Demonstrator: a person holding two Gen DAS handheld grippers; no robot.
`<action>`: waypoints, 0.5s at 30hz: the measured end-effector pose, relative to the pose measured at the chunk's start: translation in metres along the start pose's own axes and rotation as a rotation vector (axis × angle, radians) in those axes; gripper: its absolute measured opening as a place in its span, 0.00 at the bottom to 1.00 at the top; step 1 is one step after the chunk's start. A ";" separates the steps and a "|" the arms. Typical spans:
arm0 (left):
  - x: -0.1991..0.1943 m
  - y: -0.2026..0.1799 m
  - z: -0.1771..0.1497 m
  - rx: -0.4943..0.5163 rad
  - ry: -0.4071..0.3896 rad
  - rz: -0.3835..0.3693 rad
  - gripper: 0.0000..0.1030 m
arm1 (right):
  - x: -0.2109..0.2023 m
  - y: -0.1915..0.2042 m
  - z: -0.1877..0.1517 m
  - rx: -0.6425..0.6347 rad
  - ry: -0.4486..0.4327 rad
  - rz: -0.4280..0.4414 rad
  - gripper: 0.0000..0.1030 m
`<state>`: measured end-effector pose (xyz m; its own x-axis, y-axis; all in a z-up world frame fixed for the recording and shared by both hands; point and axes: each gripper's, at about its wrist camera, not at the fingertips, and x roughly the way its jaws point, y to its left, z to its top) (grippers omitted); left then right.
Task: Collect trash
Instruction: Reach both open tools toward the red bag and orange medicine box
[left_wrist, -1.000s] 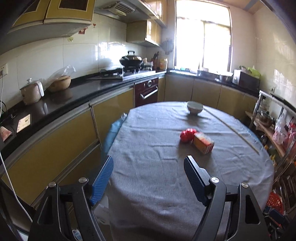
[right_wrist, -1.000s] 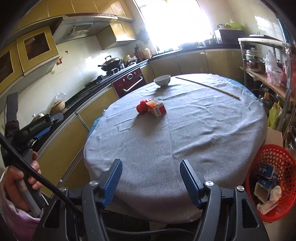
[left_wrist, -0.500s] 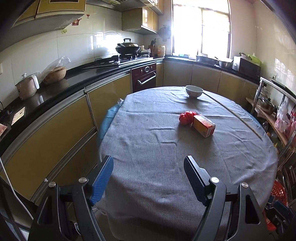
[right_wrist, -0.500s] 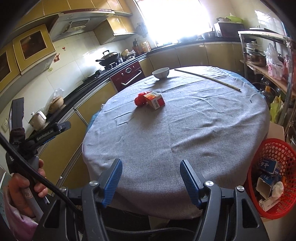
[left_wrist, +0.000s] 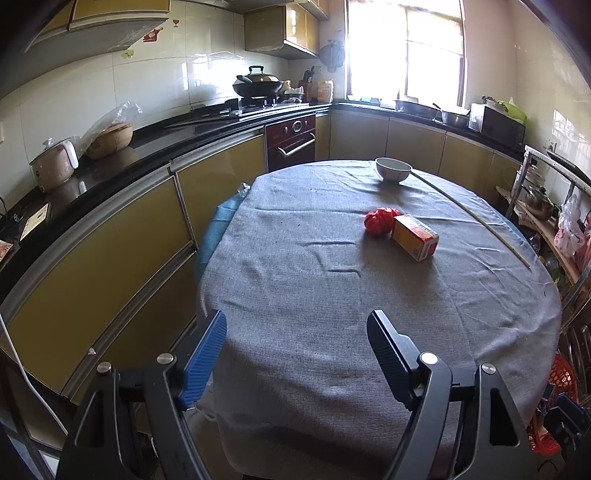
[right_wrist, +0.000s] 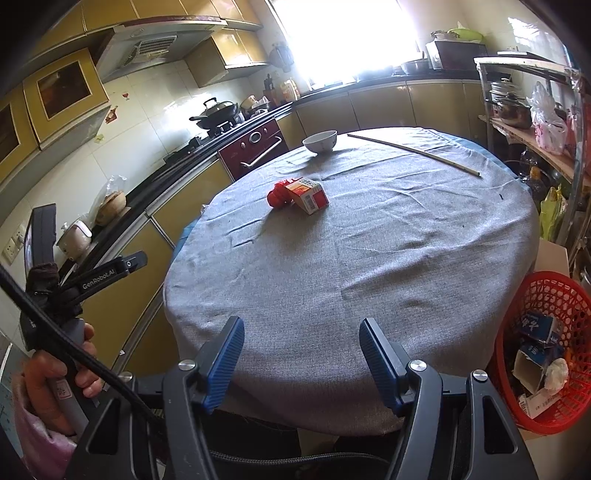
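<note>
Both my left hand-held gripper (left_wrist: 295, 332) and right hand-held gripper (right_wrist: 301, 341) hang released, empty. The orange carton (left_wrist: 415, 237) touches the red wrapper (left_wrist: 379, 220), nearer me than the bowl (left_wrist: 393, 169). I'd reach squarely, straddling the carton's narrow sides.

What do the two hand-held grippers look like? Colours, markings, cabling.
Both match: the left hand-held gripper and right hand-held gripper have a black angular frame, silver pivot bolts and blue ribbed finger pads. In the right wrist view, the left unit's black body reads "GenRobot.AI" in white; a black braided cable crosses in front of the bare hand gripping its grey handle.
</note>
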<state>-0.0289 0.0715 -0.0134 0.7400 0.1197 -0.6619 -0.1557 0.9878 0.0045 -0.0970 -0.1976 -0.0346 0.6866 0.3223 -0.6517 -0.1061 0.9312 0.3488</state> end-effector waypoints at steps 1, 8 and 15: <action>0.001 0.001 0.000 0.000 0.000 0.001 0.76 | 0.001 -0.001 0.000 0.003 0.003 0.001 0.67; 0.017 0.007 -0.008 -0.002 0.035 0.025 0.76 | 0.010 -0.008 -0.004 0.024 0.040 0.002 0.67; 0.032 0.006 -0.018 0.019 0.069 0.036 0.76 | 0.020 -0.020 -0.007 0.057 0.077 0.002 0.67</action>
<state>-0.0180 0.0799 -0.0477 0.6870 0.1484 -0.7113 -0.1686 0.9848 0.0426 -0.0861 -0.2092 -0.0591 0.6290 0.3387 -0.6997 -0.0653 0.9199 0.3867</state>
